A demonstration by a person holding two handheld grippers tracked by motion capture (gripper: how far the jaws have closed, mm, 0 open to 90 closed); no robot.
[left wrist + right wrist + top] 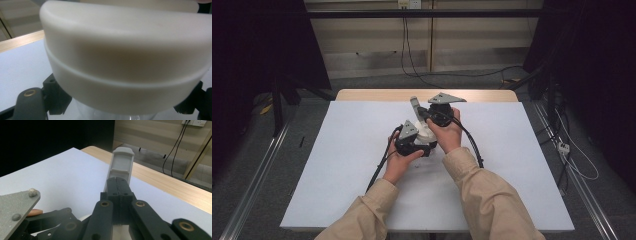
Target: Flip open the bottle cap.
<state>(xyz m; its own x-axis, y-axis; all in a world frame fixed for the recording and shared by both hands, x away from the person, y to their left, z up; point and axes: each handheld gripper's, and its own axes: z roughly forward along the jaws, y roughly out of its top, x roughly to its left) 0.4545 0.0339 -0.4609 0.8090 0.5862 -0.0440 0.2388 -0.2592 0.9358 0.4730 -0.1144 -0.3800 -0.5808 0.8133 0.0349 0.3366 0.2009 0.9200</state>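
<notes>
We steady the white container [125, 67] on the surface [337, 165] between the left gripper [414, 141]'s narrowed fingers, while the right gripper [119, 185]'s closed fingers pinch its grey handle [121, 162] to work it.

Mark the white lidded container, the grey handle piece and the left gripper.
white lidded container [125, 57], left gripper view, its side wall.
grey handle piece [121, 165], right gripper view, its upper face.
left gripper [424, 145], high view, between its fingertips.

You sit at a lab-style recording bench: a counter [362, 200] under a white sheet, black curtains [257, 45] on both sides, metal rails [254, 175] along the grey floor, loose cables [412, 60] running to a wall socket [408, 4].
</notes>
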